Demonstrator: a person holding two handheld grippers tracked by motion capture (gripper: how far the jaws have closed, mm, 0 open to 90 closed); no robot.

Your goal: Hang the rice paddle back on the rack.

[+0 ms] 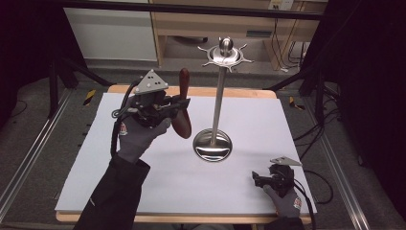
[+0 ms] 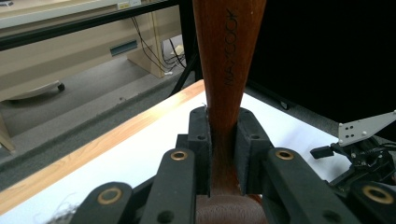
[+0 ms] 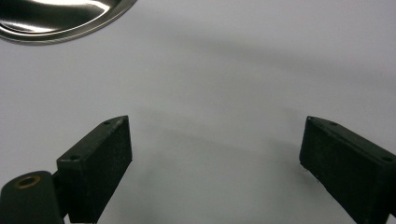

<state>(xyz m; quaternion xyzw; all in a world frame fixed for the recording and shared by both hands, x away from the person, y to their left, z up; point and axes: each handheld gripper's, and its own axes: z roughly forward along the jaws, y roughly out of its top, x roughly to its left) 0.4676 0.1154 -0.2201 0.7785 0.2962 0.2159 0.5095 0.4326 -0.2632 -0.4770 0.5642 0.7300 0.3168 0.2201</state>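
Nearest the camera in the high view, the right tongs [image 1: 256,179] rest low at the near right corner of the worktop [image 1: 268,124]. Its jaws stand wide apart with nothing between them, and the right gripper view shows bare white surface in the gap.

The wooden spoon [image 1: 183,103] is held above the worktop at its far left, left of the stand's pole. It is upright, with the handle tip uppermost and the bowl hanging below. The left tongs [image 1: 181,103] are clamped on it. In the left gripper view both pads [image 2: 201,149] press the narrow neck of the wooden spoon [image 2: 227,65], just above the bowl. The handle bears the stamped word MAYCOOK.

The steel stand [image 1: 218,96] occupies the centre of the worktop. It has a round polished base, a slim vertical pole and a hooked ring with a knob at the top. The base rim [image 3: 60,18] appears at the upper left of the right gripper view.
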